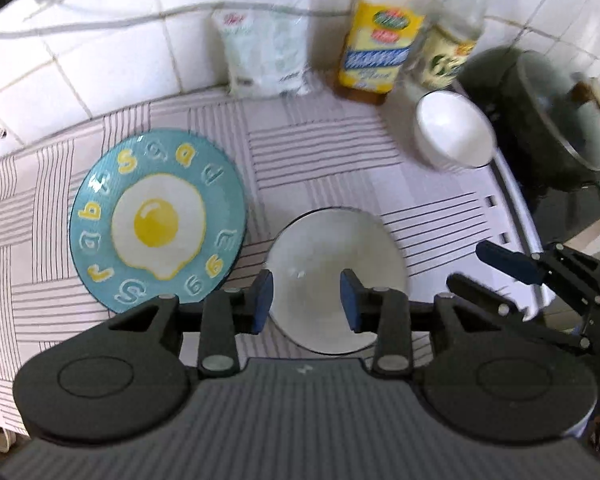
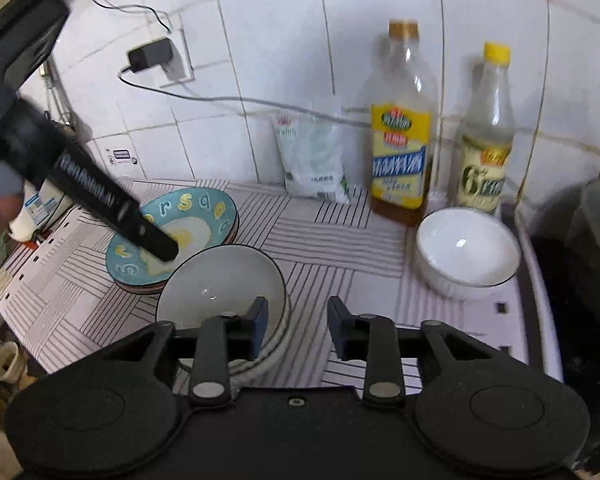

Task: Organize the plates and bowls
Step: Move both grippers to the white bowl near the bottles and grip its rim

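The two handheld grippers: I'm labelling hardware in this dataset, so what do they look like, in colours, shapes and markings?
Both match. The left gripper has black linkage arms with silver pivot pins, two round black discs, a ribbed grey body and blue pads. The right gripper shows the same black linkages, discs and dark blue pads. From the right wrist view, the left gripper's black handle carries blurred white lettering. No cables or sleeves are visible.

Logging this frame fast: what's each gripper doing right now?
Left gripper: open, holding nothing, above the dark-rimmed bowl.
Right gripper: open, holding nothing, beside that bowl.
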Action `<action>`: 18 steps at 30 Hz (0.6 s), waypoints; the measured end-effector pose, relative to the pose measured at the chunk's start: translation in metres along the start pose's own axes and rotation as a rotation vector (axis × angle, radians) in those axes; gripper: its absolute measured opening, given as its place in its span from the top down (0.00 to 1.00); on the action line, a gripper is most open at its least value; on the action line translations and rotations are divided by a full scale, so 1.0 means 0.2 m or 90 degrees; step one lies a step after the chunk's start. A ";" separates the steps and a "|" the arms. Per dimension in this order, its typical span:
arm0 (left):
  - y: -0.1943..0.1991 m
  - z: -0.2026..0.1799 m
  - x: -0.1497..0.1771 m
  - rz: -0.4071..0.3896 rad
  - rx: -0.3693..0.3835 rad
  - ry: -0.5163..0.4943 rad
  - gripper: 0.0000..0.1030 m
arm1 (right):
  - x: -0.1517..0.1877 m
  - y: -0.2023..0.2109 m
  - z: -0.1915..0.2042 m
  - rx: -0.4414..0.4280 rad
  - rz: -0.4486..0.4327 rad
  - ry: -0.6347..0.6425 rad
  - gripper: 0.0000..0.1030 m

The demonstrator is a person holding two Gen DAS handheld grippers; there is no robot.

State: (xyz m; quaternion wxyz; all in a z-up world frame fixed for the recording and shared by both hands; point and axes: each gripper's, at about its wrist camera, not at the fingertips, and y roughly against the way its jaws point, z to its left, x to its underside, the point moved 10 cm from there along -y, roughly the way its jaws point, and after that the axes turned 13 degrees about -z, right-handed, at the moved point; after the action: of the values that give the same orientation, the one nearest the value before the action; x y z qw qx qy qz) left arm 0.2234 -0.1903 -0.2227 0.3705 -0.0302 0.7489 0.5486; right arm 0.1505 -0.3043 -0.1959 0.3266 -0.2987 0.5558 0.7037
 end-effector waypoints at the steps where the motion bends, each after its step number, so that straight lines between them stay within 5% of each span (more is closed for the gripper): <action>1: 0.02 -0.02 -0.02 -0.006 0.007 -0.006 0.63 | -0.01 0.03 -0.01 0.002 -0.005 0.008 0.54; 7: 0.07 -0.21 -0.11 -0.036 0.044 -0.033 0.60 | -0.01 0.17 -0.11 0.030 -0.044 0.035 0.41; 12: 0.03 -0.35 -0.15 -0.023 0.051 -0.036 0.60 | 0.00 0.21 -0.24 0.080 -0.127 -0.020 0.35; 18: -0.11 -0.49 -0.19 0.001 0.066 -0.053 0.58 | 0.10 0.13 -0.39 0.136 -0.119 -0.050 0.28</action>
State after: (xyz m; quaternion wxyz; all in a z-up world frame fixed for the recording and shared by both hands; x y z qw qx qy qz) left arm 0.2102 -0.2950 -0.2058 0.4017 0.0125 0.7603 0.5103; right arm 0.1235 -0.3820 -0.2119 0.4419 -0.2848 0.5843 0.6183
